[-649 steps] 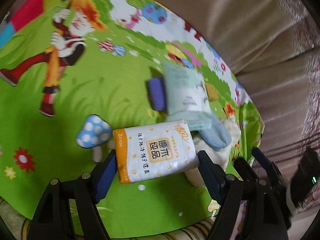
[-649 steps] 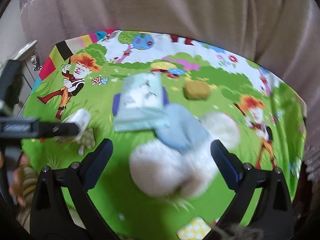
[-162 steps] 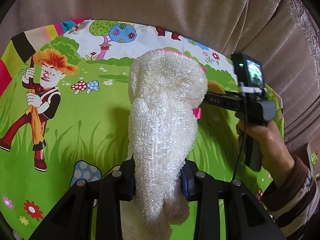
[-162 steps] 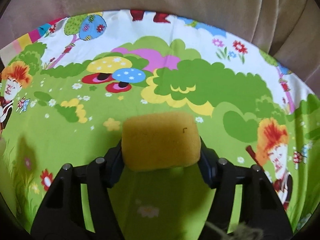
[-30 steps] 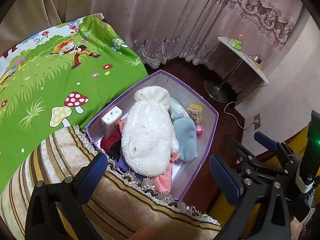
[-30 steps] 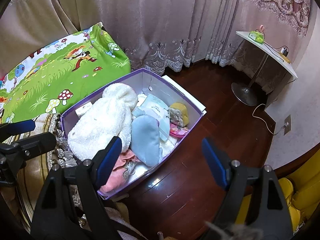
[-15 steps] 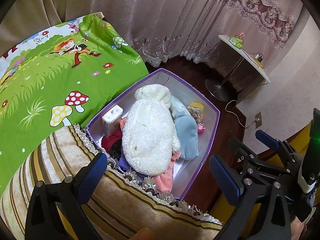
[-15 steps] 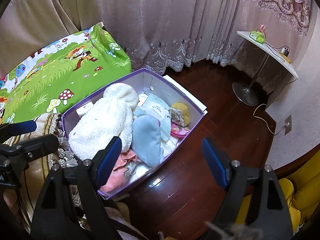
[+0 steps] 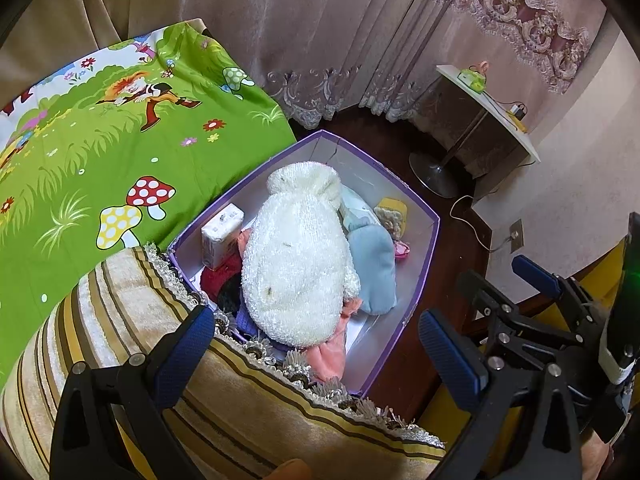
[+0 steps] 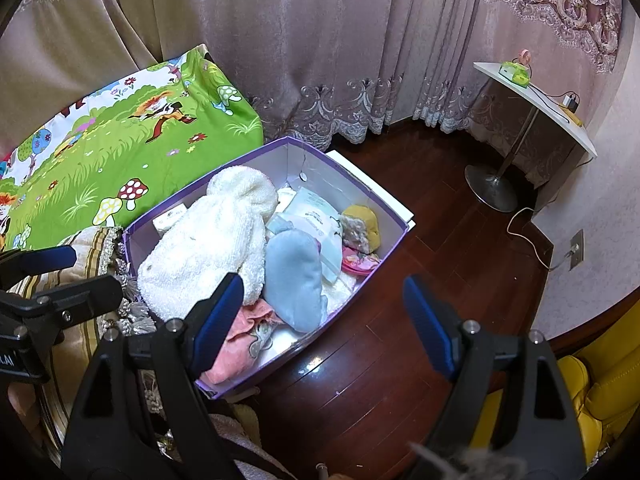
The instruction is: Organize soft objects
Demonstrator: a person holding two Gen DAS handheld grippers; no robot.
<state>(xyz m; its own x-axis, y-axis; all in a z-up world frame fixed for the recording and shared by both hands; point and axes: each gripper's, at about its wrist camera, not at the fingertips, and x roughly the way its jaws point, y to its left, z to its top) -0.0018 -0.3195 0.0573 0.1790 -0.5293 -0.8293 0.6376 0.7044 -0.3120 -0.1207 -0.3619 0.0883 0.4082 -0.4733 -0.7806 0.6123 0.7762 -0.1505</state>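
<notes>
Both tools are held above the scene and angled downward toward the floor.

Left tool (image 9: 316,344): the jaws stand wide apart with nothing between the blue pads (image 9: 186,342). It touches no object. A fingertip (image 9: 290,470) of the person shows at the bottom edge of the left wrist view. The tool hangs over the striped fringed cloth (image 9: 132,320), which lies between it and the box.

Right tool (image 10: 324,316): the jaws stand wide apart and empty. It hangs over the dark wooden floor (image 10: 440,208) at the near corner of the box, touching nothing.

The purple box (image 10: 394,222) sits on the floor, just beside the green cartoon-print sheet (image 9: 80,152). It lies ahead of and below both tools, well apart from the pads. Inside it:

- a white fluffy item (image 9: 298,248), on top, along the left half;
- a light blue soft item (image 10: 294,276), touching the white item's right side;
- a tissue pack (image 9: 222,232), upright against the left wall;
- a pale wipes pack (image 10: 314,212), behind the blue item;
- a yellow sponge (image 10: 364,220), at the right wall;
- a pink cloth (image 10: 240,336), at the near end, partly under the white item.

A small white side table (image 10: 532,100) stands near the curtain (image 10: 320,40).
</notes>
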